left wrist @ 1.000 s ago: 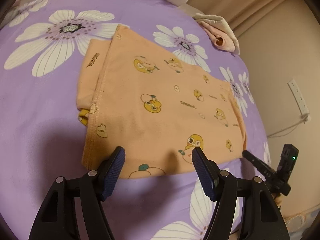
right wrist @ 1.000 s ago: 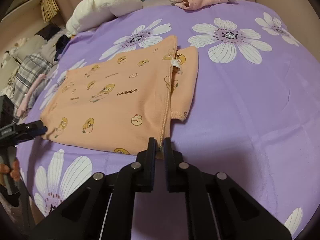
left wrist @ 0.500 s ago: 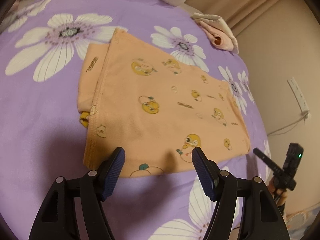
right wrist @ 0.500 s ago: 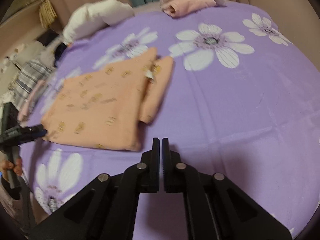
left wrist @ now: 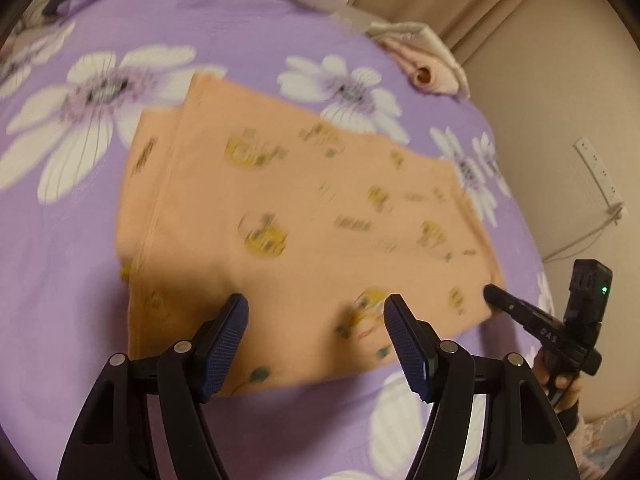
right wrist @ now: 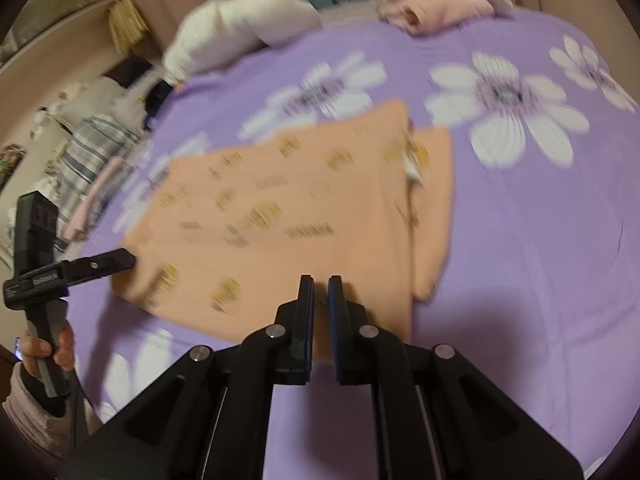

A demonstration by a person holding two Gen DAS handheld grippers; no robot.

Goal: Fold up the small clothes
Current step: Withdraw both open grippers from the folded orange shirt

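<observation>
An orange garment printed with yellow chicks lies folded flat on the purple flowered bedsheet. My left gripper hovers open over the garment's near edge, nothing between its blue pads. In this view my right gripper touches the garment's right corner with its tip. The right wrist view shows the orange garment under my right gripper, whose jaws are opening with a narrow gap and nothing pinched. My left gripper sits at the garment's left corner there.
A folded pink garment lies at the bed's far edge, with a white pillow beside it. Striped and dark clothes are piled off the bed's left side. A wall with a power strip stands to the right.
My right gripper let go of the garment's hem corner, pulled away, then came back over the near edge with its jaws slightly parted. The left gripper edged forward over the garment.
</observation>
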